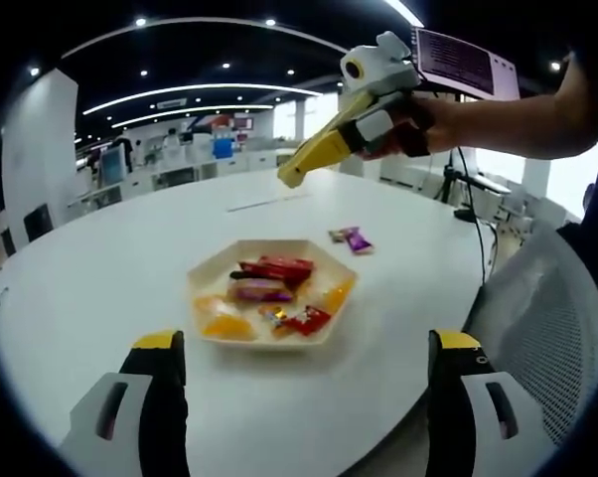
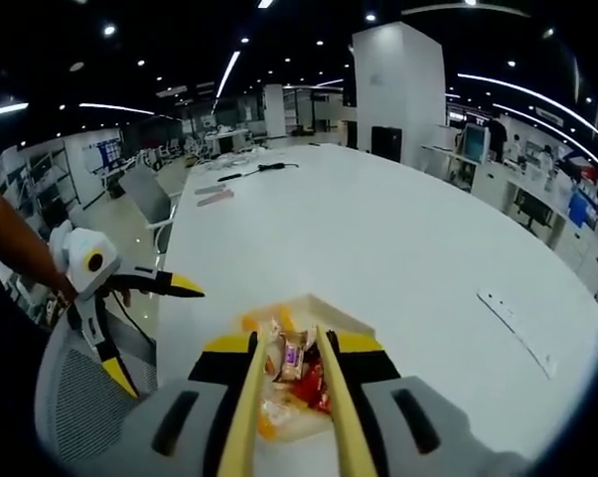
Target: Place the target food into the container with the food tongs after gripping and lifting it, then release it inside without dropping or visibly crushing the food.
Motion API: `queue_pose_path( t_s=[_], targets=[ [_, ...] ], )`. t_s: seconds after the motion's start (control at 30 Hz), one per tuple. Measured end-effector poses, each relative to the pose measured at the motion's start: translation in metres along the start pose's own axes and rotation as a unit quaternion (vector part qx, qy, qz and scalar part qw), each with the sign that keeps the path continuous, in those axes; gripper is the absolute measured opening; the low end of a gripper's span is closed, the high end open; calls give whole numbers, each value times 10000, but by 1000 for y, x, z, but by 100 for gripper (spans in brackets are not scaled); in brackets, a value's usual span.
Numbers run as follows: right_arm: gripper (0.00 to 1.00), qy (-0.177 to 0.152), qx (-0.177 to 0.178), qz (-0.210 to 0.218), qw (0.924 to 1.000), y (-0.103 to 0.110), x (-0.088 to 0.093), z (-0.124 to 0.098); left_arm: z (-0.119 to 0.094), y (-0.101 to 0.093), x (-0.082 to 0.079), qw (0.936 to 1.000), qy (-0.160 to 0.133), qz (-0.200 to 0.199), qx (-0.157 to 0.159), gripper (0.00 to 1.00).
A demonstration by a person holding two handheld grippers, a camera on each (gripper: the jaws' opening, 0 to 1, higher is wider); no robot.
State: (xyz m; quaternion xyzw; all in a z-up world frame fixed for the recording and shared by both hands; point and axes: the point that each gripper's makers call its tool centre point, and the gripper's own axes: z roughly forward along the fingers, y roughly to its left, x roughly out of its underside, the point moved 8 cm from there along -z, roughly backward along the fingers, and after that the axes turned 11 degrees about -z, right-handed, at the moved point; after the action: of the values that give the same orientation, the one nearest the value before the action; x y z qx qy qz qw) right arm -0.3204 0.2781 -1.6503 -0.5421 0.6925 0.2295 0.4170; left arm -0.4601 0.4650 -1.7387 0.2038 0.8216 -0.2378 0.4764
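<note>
A smooth, glossy white round desk (image 1: 110, 268) carries a shallow, pale cream hexagonal tray (image 1: 205, 273) with a thin raised rim; in it lie crinkly wrapped sweets and snacks (image 1: 271, 291) — red, orange, yellow and purple foil packets heaped loosely together. One small purple-wrapped candy (image 1: 353, 238) lies on the bare desk just beside the tray, apart from it. In the left gripper view the left claw (image 1: 304, 350) stands wide apart, its black, yellow-tipped jaws low on either side of the tray and holding nothing. The right claw (image 2: 292, 343) holds slim yellow plastic food tongs (image 2: 334, 407) whose two long blades run forward over the packets — a narrow gap shows between them, nothing pinched. A grey mesh chair back (image 1: 557, 338) stands at the desk's edge.
</note>
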Motion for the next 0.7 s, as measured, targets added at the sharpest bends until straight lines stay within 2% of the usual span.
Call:
queue_pose_path(
  t_s=[0.6, 0.7],
  targets=[
    [28, 183, 387, -21, 9991, -21, 25, -28, 0, -1, 0, 10000, 4, 29, 20, 98],
    [28, 175, 463, 102, 9987, -26, 29, -35, 1, -1, 0, 10000, 21, 55, 28, 98]
  ],
)
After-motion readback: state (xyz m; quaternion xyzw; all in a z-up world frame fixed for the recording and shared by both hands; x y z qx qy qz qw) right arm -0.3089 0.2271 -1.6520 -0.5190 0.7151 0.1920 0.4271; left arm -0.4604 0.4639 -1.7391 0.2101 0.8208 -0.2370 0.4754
